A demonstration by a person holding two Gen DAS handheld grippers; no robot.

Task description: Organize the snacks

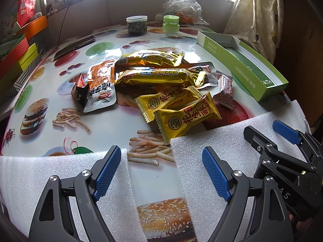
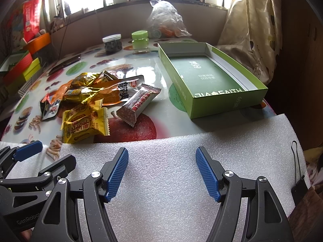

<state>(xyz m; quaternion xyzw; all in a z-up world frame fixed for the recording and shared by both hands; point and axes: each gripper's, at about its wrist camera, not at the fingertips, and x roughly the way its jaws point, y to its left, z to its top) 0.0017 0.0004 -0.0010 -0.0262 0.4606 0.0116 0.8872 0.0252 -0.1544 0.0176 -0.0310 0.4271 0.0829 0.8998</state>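
Snack pile and two hand-held tools on a desk covered with a food-print cloth. Counted in the pile: two long gold-foil bars, two yellow peanut-crisp packets, two silver-and-orange pouches, one red-and-white patterned candy packet, and one small dark torn wrapper at the left edge of the pile. The gold bars lie side by side at the far side of the pile; the yellow packets overlap each other at the near side, one corner touching the foam. The patterned packet leans tilted against a silver pouch, just beside the yellow packets.

One open green box, shallow and empty, stands on the desk to the right of the pile, apart from it. At the far edge stand two jars: one clear jar with dark contents and one green-lidded jar, with a crumpled plastic bag behind them.

Two white foam sheets lie along the near edge. The left tool hovers over the gap between them, its blue pads wide apart, released and holding nothing. The right tool sits above the right-hand sheet, likewise spread wide and empty. The two tools are close side by side.
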